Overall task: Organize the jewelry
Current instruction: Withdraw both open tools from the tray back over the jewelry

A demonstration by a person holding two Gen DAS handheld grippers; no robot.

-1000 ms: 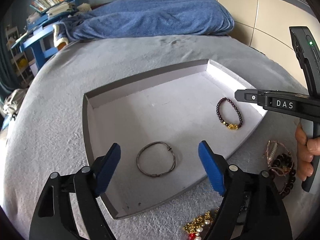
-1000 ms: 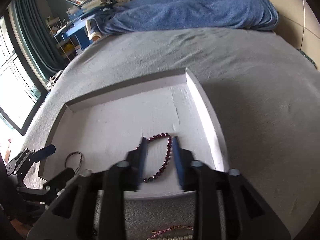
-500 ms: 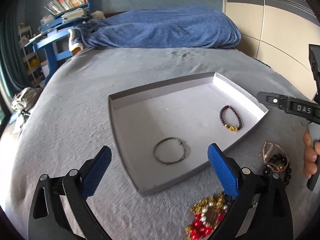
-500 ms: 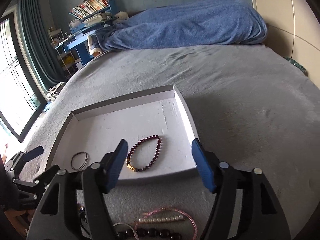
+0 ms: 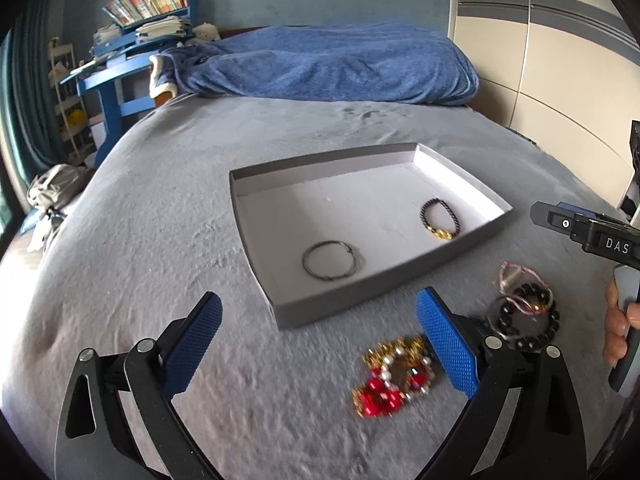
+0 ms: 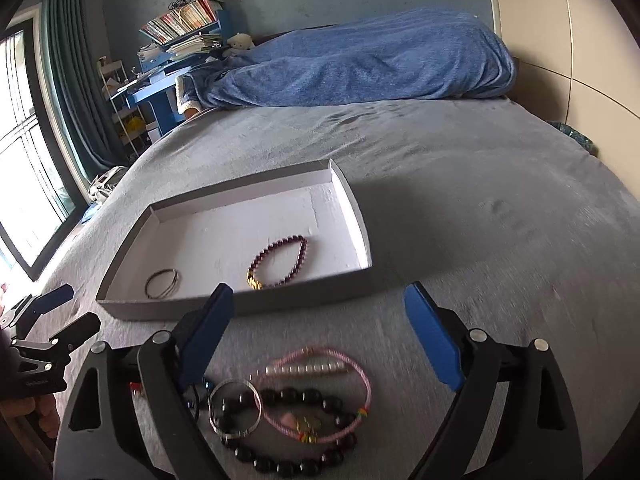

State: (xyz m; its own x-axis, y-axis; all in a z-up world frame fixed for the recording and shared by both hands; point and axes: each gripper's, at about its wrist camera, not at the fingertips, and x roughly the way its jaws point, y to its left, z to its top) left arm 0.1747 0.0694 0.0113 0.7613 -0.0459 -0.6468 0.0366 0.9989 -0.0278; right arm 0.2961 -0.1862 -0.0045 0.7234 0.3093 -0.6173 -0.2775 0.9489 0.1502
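Observation:
A shallow grey tray (image 5: 392, 296) (image 6: 240, 304) lies on the grey bed. In it lie a thin metal bangle (image 5: 329, 261) (image 6: 161, 283) and a dark red bead bracelet with a gold charm (image 5: 439, 218) (image 6: 280, 260). In front of the tray lie a red, gold and pearl piece (image 5: 394, 376), a black bead bracelet (image 5: 528, 316) (image 6: 288, 432), a pink cord bracelet (image 6: 320, 396) and a silver ring (image 6: 235, 408). My left gripper (image 5: 316, 344) is open and empty, short of the tray. My right gripper (image 6: 320, 328) is open and empty above the loose pile.
A rumpled blue blanket (image 5: 320, 64) (image 6: 360, 60) lies at the bed's far end. A blue desk with books (image 5: 132, 60) stands at the far left, a window (image 6: 24, 160) beyond it. A cream wardrobe (image 5: 552, 60) lines the right.
Both grippers have pulled back from the tray. The right gripper, narrow over the red bead bracelet a second ago, has opened and left it in the tray. The loose pile has come into view.

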